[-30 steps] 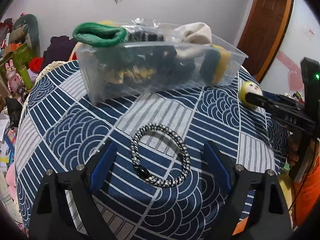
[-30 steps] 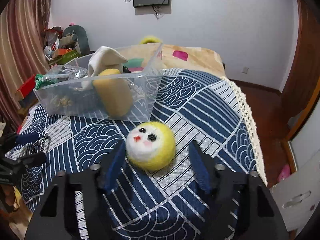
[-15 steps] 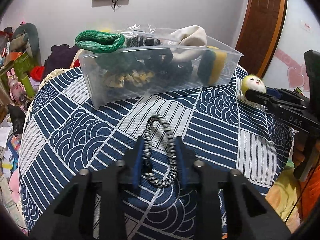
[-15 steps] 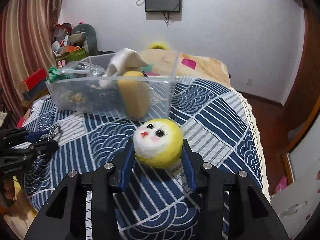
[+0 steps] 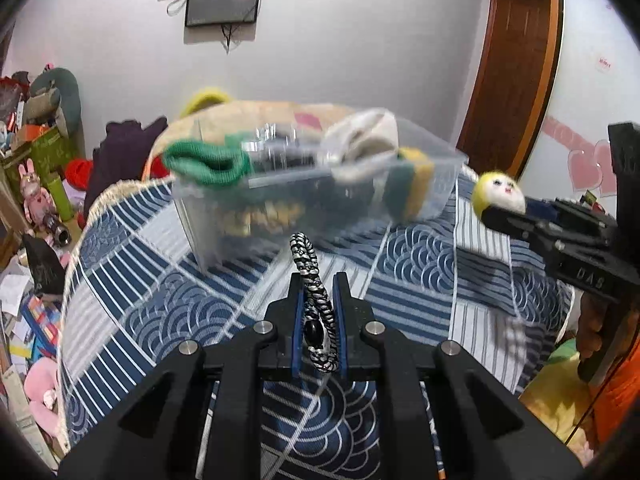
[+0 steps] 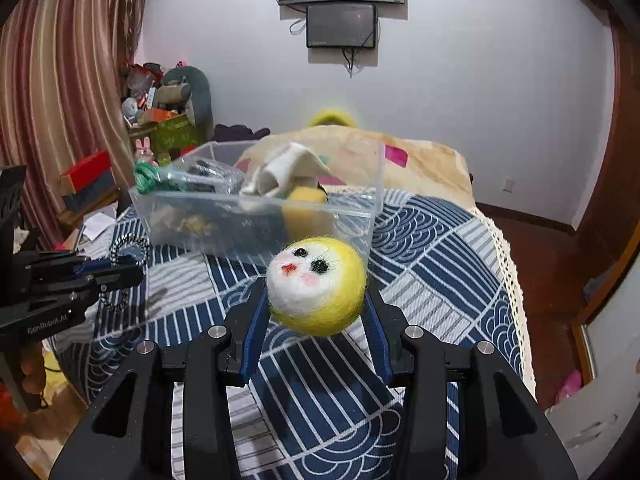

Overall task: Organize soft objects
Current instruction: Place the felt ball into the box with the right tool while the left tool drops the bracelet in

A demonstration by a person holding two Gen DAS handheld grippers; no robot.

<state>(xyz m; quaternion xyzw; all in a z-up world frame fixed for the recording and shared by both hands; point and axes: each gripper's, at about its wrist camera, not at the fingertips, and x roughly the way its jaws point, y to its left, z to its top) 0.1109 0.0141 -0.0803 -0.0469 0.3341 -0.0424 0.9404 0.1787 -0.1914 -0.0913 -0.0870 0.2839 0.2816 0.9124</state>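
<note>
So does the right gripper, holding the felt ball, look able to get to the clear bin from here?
Probably yes. The right gripper holds the felt ball just before the clear bin; nothing lies between, and its top is open.

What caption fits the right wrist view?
Right gripper holds a yellow felt ball above the patterned tablecloth, before the clear bin.

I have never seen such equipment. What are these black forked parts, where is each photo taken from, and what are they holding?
They are hand-held grippers, one in each of a person's hands, each with a camera looking along its fingers. The left gripper is shut on a black-and-white braided loop. The right gripper is shut on a yellow felt ball with a painted face. Each view also shows the other gripper from the side. Ahead, on a blue patterned cloth, stands a clear bin with soft things inside.
</note>
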